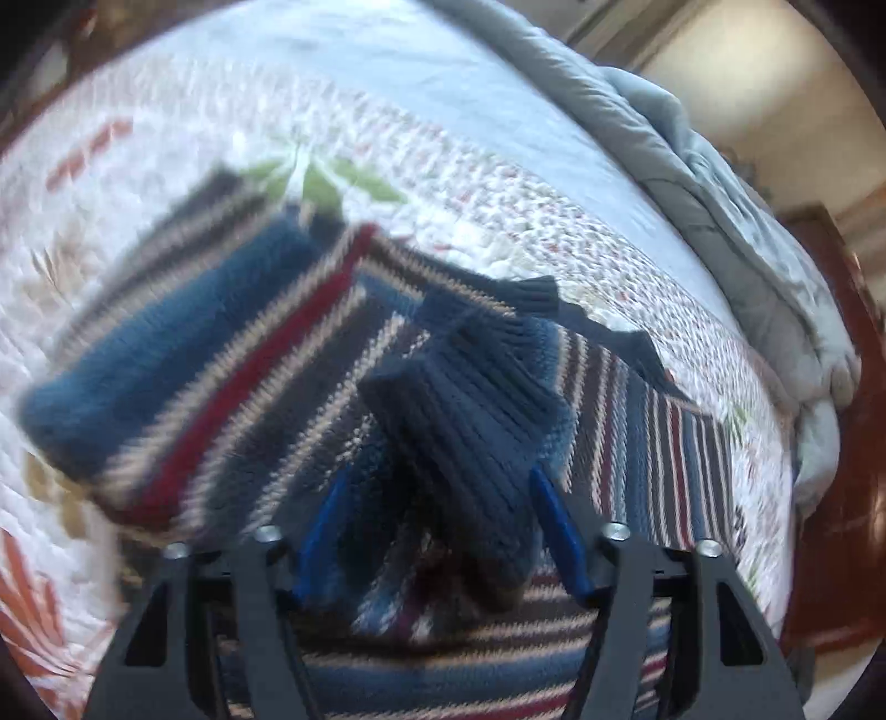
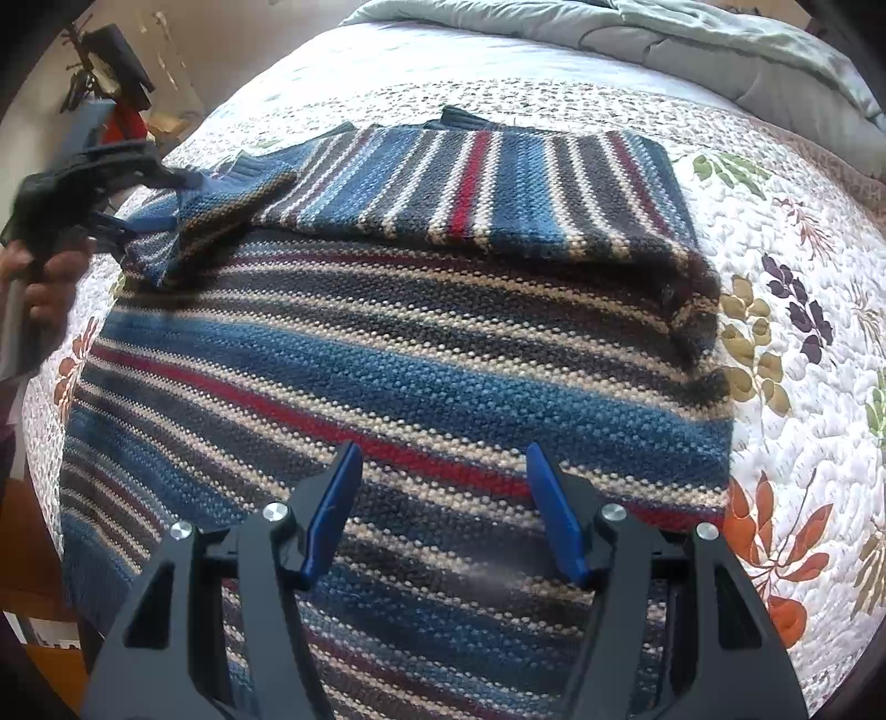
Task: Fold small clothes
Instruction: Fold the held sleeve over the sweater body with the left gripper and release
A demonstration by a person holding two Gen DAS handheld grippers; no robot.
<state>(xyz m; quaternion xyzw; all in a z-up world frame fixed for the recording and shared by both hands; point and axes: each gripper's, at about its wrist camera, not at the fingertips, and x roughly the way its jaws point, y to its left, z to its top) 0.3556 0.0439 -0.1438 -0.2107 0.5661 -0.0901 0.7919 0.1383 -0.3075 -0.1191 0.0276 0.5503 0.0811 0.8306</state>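
Observation:
A striped knit sweater (image 2: 387,354) in blue, grey, cream and red lies on the quilted bed. One sleeve (image 2: 498,183) is folded across its upper part. My right gripper (image 2: 443,509) is open and empty, just above the sweater's lower body. My left gripper (image 1: 437,526) has its jaws apart around the dark blue ribbed cuff (image 1: 470,421) of the other sleeve; the view is blurred and I cannot tell whether the pads press it. In the right wrist view the left gripper (image 2: 119,221) is at the sweater's far left, with the sleeve end (image 2: 183,221) raised at its tips.
The sweater rests on a white floral quilt (image 2: 786,343). A bunched grey comforter (image 1: 736,183) lies along the far side of the bed (image 2: 720,33). A dark wooden bed frame (image 1: 841,498) runs at the bed's edge.

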